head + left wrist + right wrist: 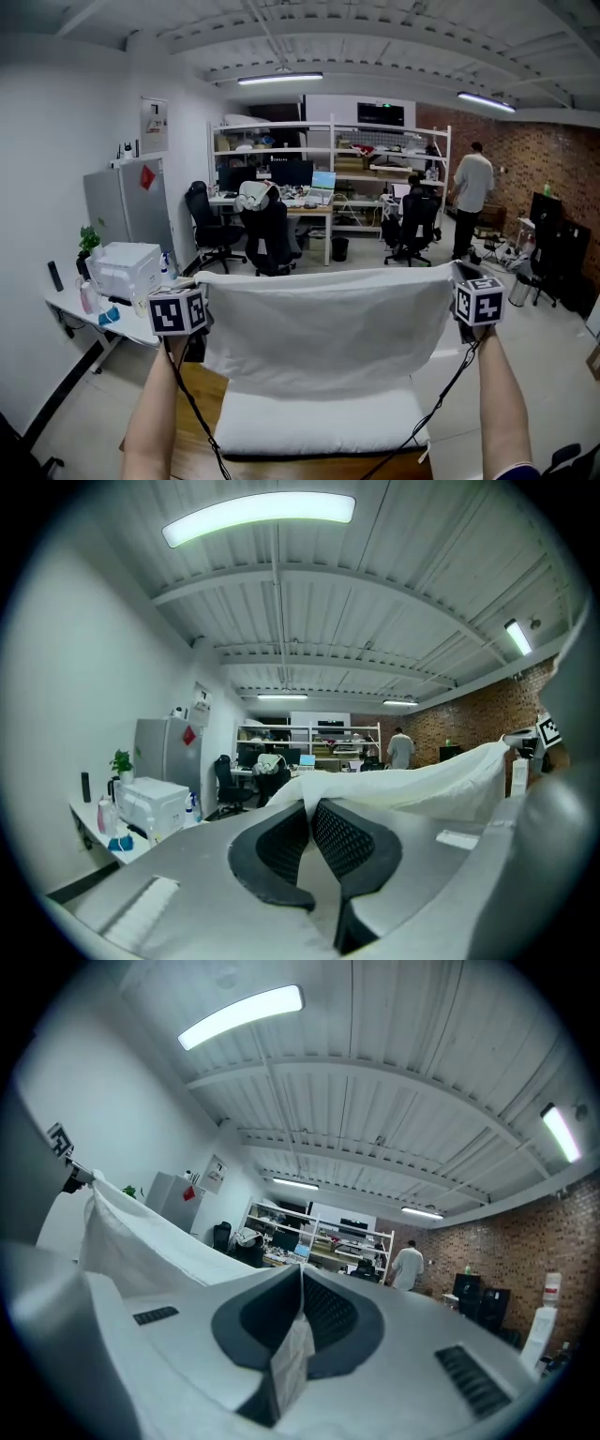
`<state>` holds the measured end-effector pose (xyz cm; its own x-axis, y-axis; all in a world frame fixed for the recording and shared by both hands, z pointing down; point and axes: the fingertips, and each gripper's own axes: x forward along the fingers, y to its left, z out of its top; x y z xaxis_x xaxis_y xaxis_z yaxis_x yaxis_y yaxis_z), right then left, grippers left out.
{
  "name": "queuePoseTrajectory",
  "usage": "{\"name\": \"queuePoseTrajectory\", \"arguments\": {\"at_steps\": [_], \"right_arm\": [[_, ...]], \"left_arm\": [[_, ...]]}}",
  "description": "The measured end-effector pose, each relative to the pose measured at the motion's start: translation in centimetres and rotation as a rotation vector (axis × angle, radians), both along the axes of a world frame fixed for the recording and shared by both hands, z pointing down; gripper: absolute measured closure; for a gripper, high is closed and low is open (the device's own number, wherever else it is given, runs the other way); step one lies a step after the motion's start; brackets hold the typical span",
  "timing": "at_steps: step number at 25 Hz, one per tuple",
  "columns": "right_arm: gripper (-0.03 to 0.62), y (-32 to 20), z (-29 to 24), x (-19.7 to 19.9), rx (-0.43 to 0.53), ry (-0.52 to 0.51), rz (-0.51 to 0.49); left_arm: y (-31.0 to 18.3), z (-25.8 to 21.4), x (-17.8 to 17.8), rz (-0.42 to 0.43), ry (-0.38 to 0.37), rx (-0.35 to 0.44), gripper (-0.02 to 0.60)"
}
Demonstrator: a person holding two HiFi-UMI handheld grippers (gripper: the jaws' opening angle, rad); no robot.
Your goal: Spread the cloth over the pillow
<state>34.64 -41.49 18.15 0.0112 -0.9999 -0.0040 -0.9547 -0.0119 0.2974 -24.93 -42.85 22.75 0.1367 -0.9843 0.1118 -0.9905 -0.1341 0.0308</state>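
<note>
A white cloth (328, 323) hangs stretched between my two grippers, held up by its top corners above a white pillow (319, 422). The pillow lies on a wooden table (192, 450) below the cloth's lower edge. My left gripper (199, 281) is shut on the cloth's left corner; in the left gripper view the cloth (412, 785) runs out from between the jaws of my left gripper (307, 803). My right gripper (457, 274) is shut on the right corner, and the right gripper view shows my right gripper (300, 1274) pinching cloth (141, 1241) with a tag hanging below.
A white side table (94, 314) with a white box and bottles stands at the left. Office chairs (267, 234), desks and shelves fill the back of the room. A person (472, 192) stands far right by a brick wall. Cables hang from both grippers.
</note>
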Motion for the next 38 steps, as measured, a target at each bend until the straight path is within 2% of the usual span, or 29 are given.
{"name": "queuePoseTrajectory", "arguments": {"at_steps": [7,14,24,31,38], "right_arm": [[0.574,-2.3,-0.5,1.1,0.002,0.0,0.029],[0.574,-6.2,-0.7,1.5,0.035,0.017,0.052],[0.574,-11.9,0.4,2.5,0.017,0.018,0.077],[0.574,-15.1,1.1,2.8,0.011,0.021,0.079],[0.574,-18.4,5.0,2.3,-0.024,0.02,0.083]], "left_arm": [[-3.2,-1.5,0.9,-0.017,-0.099,-0.013,0.561],[-7.5,0.4,1.4,0.0,-0.154,-0.073,0.561],[-14.0,2.6,2.4,0.014,-0.16,-0.127,0.561],[-17.0,3.2,2.7,-0.001,-0.178,-0.138,0.561],[-19.5,7.8,2.2,0.007,-0.172,-0.201,0.561]]}}
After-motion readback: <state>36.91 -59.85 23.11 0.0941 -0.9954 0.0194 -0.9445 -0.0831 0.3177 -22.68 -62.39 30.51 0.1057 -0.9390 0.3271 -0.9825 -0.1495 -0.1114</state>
